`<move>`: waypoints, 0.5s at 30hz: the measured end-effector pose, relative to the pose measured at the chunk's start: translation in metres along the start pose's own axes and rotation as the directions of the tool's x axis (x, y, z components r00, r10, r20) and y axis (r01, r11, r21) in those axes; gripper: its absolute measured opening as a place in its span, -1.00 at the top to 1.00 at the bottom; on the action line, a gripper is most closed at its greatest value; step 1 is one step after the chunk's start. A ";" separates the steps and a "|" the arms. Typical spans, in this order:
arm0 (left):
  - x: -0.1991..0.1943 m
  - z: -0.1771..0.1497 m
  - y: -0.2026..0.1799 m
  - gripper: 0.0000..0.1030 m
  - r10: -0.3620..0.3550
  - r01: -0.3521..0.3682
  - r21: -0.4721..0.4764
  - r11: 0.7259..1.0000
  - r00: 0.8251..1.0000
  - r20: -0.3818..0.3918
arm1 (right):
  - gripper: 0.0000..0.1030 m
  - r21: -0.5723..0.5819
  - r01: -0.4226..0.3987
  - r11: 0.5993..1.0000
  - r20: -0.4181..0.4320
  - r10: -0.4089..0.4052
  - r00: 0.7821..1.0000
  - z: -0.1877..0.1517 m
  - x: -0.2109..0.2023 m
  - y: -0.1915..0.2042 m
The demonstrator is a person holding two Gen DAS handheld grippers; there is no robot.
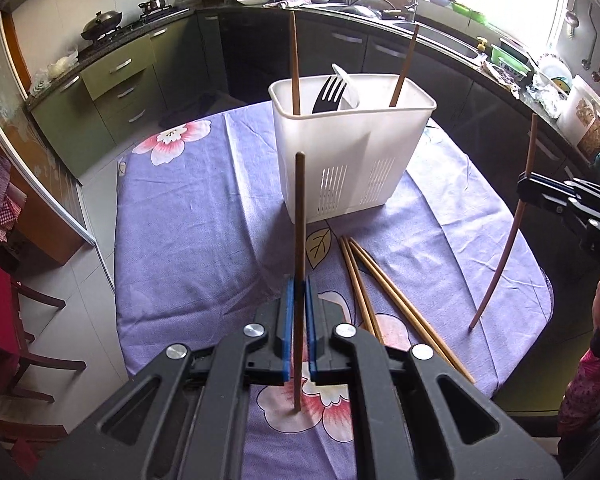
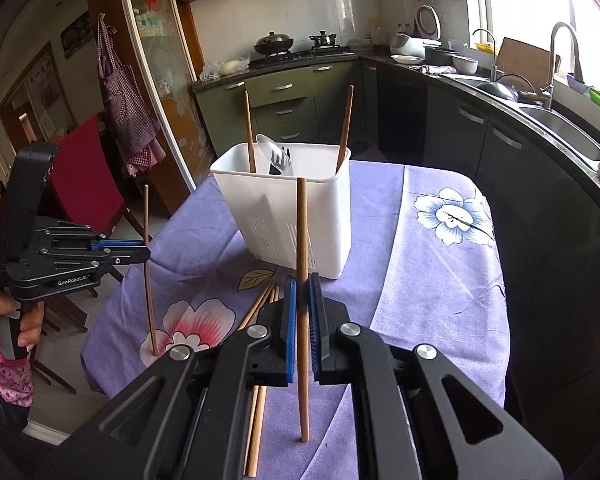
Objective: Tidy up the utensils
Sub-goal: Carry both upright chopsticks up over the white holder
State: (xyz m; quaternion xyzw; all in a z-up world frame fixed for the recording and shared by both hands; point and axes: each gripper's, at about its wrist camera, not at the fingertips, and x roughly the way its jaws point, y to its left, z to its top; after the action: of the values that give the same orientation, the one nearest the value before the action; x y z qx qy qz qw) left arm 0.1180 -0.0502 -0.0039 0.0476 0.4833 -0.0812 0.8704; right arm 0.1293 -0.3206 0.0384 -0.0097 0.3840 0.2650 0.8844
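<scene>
My left gripper (image 1: 299, 285) is shut on a brown chopstick (image 1: 299, 208), held upright above the purple flowered tablecloth (image 1: 188, 240). My right gripper (image 2: 302, 286) is shut on a second upright chopstick (image 2: 302, 232). Each gripper shows in the other's view: the right gripper (image 1: 521, 191) at the right edge, the left gripper (image 2: 146, 250) at the left. Behind both stands a white utensil holder (image 1: 340, 148) (image 2: 324, 208) with two chopsticks, a black fork (image 1: 330, 94) and a white spoon in it. Several loose chopsticks (image 1: 384, 280) (image 2: 260, 308) lie on the cloth in front of the holder.
A dark kitchen counter with a sink (image 2: 564, 132) curves behind and to the right of the table. A stove with a wok (image 1: 100, 24) stands at the far left. A chair with a red cloth (image 2: 84, 176) is beside the table. A person's hand (image 2: 16, 320) holds the left gripper's handle.
</scene>
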 end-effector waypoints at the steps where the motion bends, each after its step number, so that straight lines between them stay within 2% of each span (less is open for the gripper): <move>1: -0.003 0.000 0.000 0.89 0.000 0.000 0.000 1.000 1.000 0.006 | 0.87 -0.001 0.000 1.000 0.005 0.000 1.000 0.000 -0.002 0.001; 15: -0.022 0.012 -0.005 0.89 -0.023 0.023 0.004 1.000 0.998 0.057 | 0.87 -0.023 -0.007 1.000 0.057 0.009 0.998 0.019 -0.017 0.013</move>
State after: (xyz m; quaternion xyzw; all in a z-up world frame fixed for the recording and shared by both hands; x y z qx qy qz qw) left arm 0.1154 -0.0544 0.0208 0.0410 0.4588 -0.0931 0.8827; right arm 0.1265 -0.3134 0.0658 -0.0108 0.3554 0.2730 0.8939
